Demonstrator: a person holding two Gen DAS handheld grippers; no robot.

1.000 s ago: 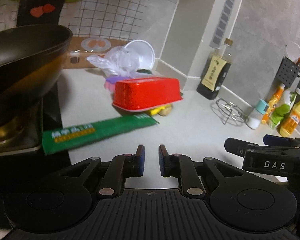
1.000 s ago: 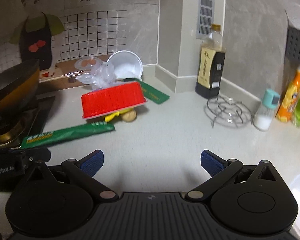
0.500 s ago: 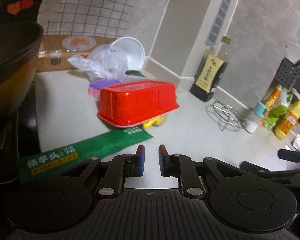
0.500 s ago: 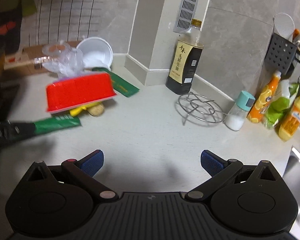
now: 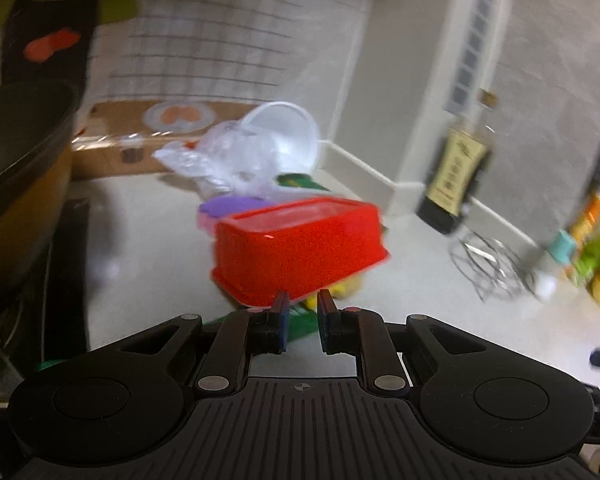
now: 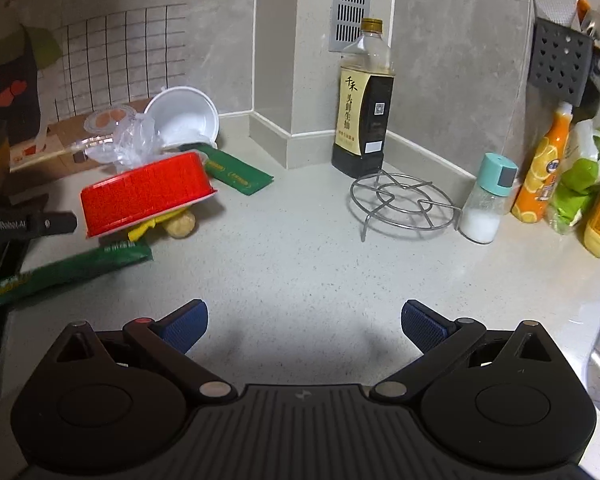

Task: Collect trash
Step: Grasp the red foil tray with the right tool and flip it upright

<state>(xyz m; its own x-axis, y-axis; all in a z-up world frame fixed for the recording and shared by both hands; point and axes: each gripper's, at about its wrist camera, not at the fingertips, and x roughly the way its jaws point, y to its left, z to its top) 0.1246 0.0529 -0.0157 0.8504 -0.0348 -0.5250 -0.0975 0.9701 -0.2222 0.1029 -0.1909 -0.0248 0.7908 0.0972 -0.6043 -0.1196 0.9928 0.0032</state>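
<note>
Left wrist view smeared by motion blur. Yellow scraps (image 6: 152,227) and tan lump (image 6: 180,224) half hidden under overturned red plastic tray (image 6: 146,196). Long green wrapper (image 6: 60,274) cut off at left edge.

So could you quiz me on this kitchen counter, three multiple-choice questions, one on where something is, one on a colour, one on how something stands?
1. Where is the wire trivet?
A. In front of the soy sauce bottle
B. On the stove
C. Under the red tub

2. What colour is the salt shaker cap?
A. Red
B. Teal
C. Black

3. How does the red tub stand?
A. Upright and full
B. Upside down, tilted on scraps
C. Flat, stacked in the white bowl

Answers:
1. A, the trivet sits on the counter just before the bottle.
2. B, the cap is plainly teal.
3. B, its rim faces down and rests on the yellow scraps.
</note>
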